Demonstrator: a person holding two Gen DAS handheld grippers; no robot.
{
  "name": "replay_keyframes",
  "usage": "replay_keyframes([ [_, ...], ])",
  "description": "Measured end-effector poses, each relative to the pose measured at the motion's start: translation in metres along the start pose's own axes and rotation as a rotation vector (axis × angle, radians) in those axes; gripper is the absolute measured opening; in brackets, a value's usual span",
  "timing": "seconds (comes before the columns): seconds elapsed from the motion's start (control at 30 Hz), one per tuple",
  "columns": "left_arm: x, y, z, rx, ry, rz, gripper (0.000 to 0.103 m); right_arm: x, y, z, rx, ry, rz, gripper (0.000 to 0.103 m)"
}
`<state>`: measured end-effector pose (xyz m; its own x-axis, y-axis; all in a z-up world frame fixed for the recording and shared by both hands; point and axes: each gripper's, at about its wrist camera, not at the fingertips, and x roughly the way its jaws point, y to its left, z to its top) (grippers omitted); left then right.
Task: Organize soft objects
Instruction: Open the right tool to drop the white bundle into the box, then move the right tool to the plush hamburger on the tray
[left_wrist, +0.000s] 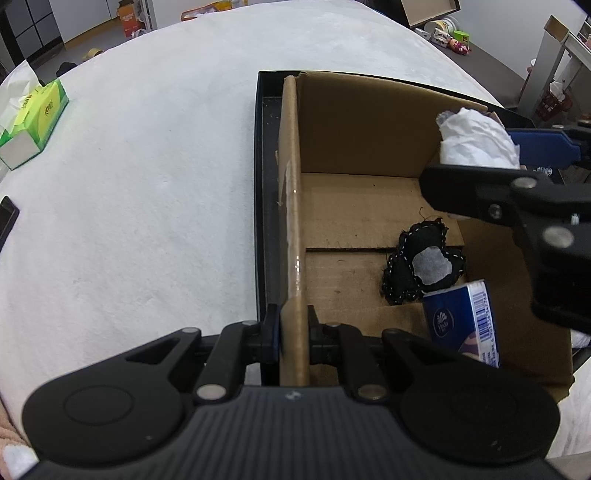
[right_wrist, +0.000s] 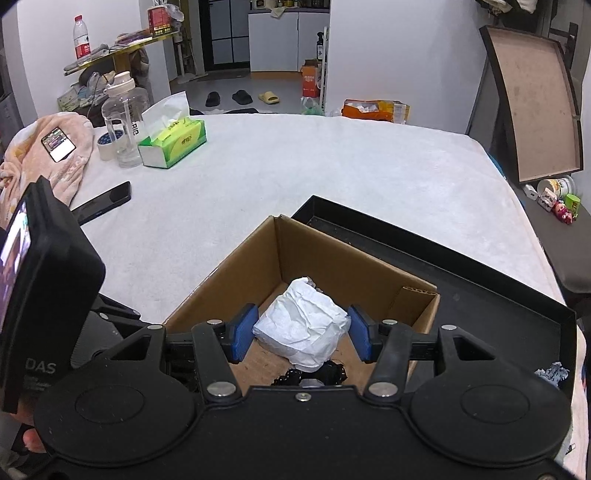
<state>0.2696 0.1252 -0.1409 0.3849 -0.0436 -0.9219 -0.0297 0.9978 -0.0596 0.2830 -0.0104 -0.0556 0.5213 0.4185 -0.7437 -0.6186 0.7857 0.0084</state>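
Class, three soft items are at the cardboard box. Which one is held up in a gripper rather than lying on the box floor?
The crumpled white tissue wad, gripped between the right gripper's blue pads. The black stitched cloth piece and blue tissue packet lie on the cardboard box floor.

White walls (right_wrist: 92, 48), grey floor (right_wrist: 236, 88), dark-framed glass door (right_wrist: 225, 37), perhaps a cupboard.

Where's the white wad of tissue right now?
The tissue wad sits between the right hand-held gripper's pads, above the cardboard box, over the black cloth.
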Motion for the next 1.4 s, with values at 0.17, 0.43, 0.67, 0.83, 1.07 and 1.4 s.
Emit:
replay_keyframes([
  [0.17, 0.001, 0.001, 0.000, -0.003, 0.001, -0.005, 0.011, 0.003, 0.000, -0.001, 0.002, 0.006, 0.001, 0.052],
  [0.43, 0.001, 0.001, 0.001, 0.001, 0.003, -0.007, 0.011, 0.005, -0.002, 0.000, 0.041, -0.011, -0.014, 0.075],
  [0.67, 0.000, 0.001, 0.001, 0.000, 0.004, -0.007, 0.011, 0.000, -0.010, 0.000, 0.058, -0.024, -0.036, 0.075],
  [0.83, 0.000, 0.000, 0.001, 0.002, 0.004, -0.006, 0.011, -0.003, -0.024, -0.004, 0.078, -0.025, -0.067, 0.075],
  [1.07, 0.001, 0.000, 0.000, 0.002, 0.002, -0.004, 0.011, -0.008, -0.051, -0.015, 0.132, -0.028, -0.123, 0.075],
  [1.4, 0.000, 0.000, 0.000, 0.008, 0.000, -0.004, 0.011, -0.007, -0.082, -0.032, 0.201, -0.016, -0.187, 0.076],
])
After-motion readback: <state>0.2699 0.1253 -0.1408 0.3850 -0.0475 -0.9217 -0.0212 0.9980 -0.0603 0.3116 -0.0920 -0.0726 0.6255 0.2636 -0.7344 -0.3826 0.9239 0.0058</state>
